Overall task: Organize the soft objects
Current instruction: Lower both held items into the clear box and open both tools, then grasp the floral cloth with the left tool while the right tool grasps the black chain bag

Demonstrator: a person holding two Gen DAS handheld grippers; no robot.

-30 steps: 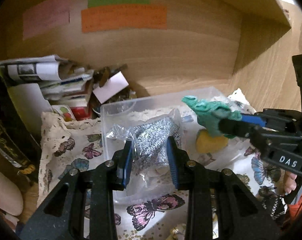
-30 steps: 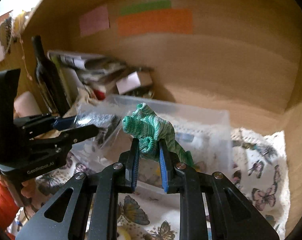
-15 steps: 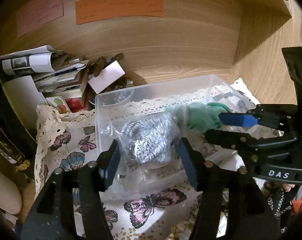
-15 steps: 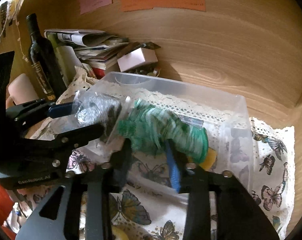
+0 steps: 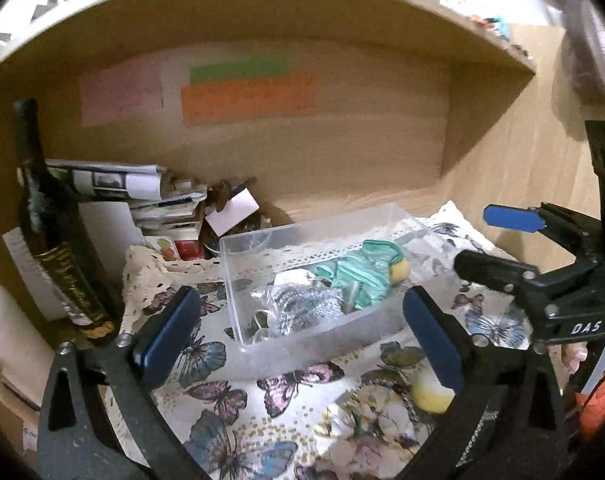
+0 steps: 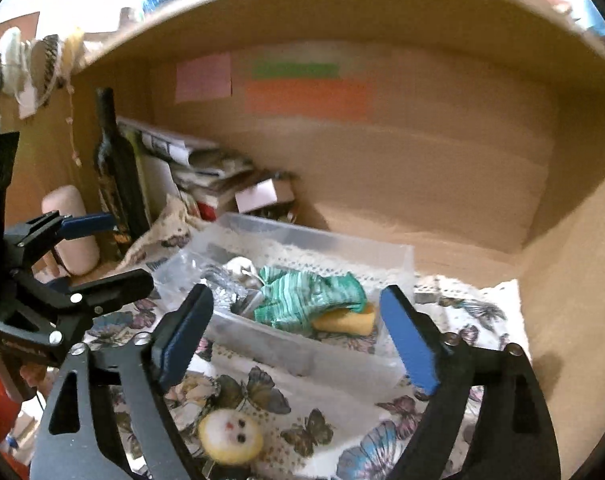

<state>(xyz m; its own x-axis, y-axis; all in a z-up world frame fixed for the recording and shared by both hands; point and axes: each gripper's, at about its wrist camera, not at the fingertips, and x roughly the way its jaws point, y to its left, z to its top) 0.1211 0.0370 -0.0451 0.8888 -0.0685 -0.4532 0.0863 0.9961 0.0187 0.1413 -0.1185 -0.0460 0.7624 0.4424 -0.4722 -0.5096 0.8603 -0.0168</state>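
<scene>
A clear plastic bin (image 5: 314, 340) (image 6: 406, 256) stands on a butterfly cloth in a wooden shelf. Inside lie a grey knit item in a plastic bag (image 5: 302, 306) (image 6: 226, 292), a green striped sock (image 5: 358, 276) (image 6: 302, 296) and a yellow sponge (image 5: 400, 270) (image 6: 346, 322). My left gripper (image 5: 298, 340) is open and empty in front of the bin. My right gripper (image 6: 298, 332) is open and empty, also in front of the bin. Each gripper shows in the other's view, the right one (image 5: 502, 240) and the left one (image 6: 98, 248).
A dark bottle (image 5: 54, 240) (image 6: 118, 172) and a stack of papers and books (image 5: 142, 196) (image 6: 206, 168) stand at the back left. A small yellow plush face (image 6: 230, 438) (image 5: 430, 392) lies on the butterfly cloth (image 5: 222, 392) near me. The shelf wall is to the right.
Both grippers opened, dropped the bagged grey item and the green sock into the bin, and pulled back and up away from it.
</scene>
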